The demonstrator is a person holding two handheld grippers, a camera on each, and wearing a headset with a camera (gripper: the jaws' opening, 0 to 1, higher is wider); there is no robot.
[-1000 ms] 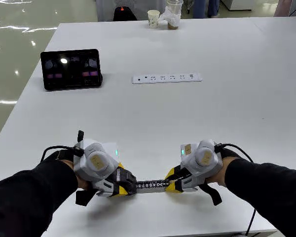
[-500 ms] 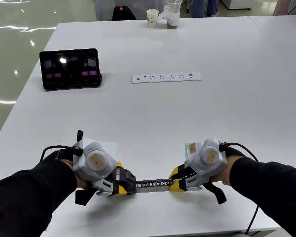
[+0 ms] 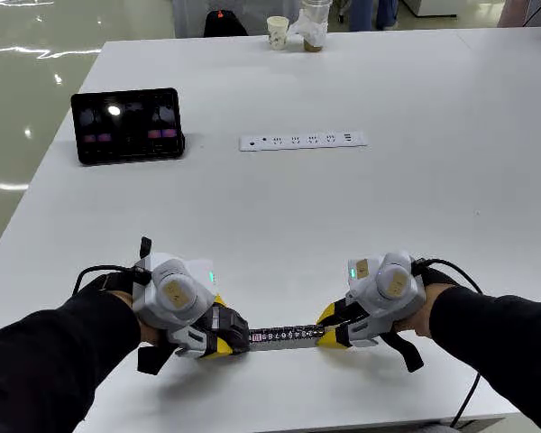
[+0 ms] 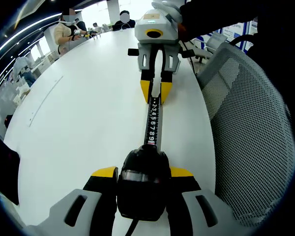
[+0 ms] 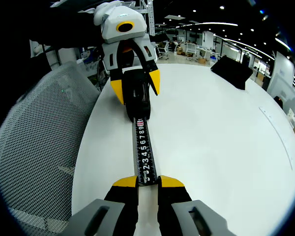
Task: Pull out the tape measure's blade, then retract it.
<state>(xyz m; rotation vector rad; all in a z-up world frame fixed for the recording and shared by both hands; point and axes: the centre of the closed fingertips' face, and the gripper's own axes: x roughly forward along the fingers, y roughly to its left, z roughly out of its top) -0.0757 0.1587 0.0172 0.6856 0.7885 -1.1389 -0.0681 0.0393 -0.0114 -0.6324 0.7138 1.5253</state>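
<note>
We are noting the left gripper (image 3: pixel 222 335) clamping the case (image 4: pixel 142 184), facing the right gripper (image 3: pixel 329 327) at 3 o'clock, which is pinching the blade (image 3: pixel 284 336).

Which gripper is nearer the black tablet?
Left. The left gripper, shut on the tape measure case, sits on the same side as the tablet; the right gripper, holding the blade tip, is farther right.
</note>
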